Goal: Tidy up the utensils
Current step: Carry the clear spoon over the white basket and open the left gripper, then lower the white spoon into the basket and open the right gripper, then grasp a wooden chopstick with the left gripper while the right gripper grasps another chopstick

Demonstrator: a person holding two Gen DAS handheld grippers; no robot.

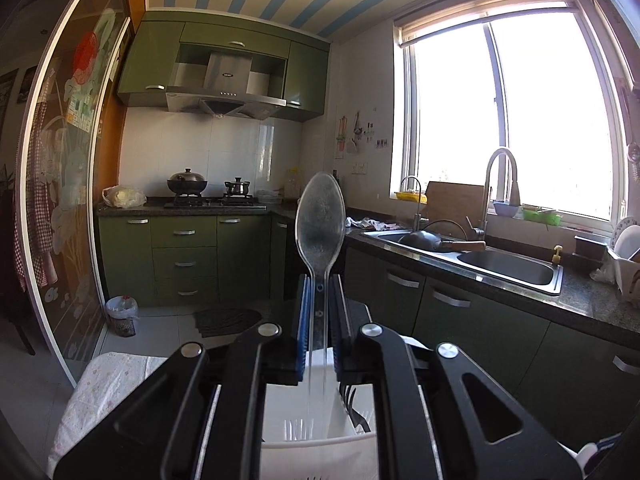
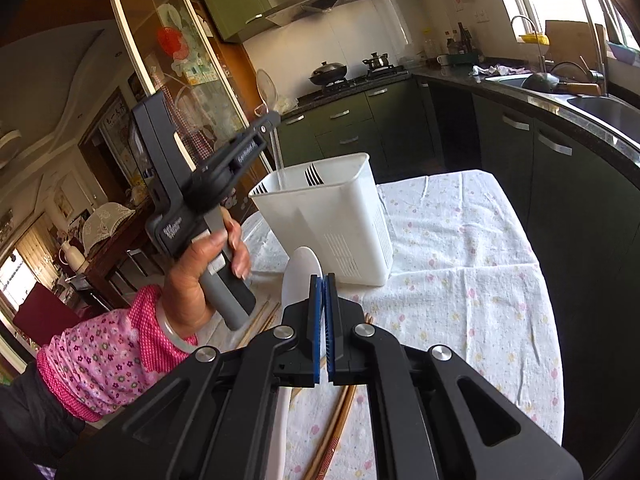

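My left gripper is shut on a clear plastic spoon, bowl up, its handle reaching down into a white utensil holder. In the right wrist view the left gripper holds the spoon above the holder, where black forks stand. My right gripper is shut on a white spoon, bowl up, just in front of the holder. Wooden chopsticks lie on the table below it.
A floral tablecloth covers the round table. A dark counter with a steel sink runs along the right under the window. Green cabinets and a stove with pots stand at the back. A bin stands on the floor.
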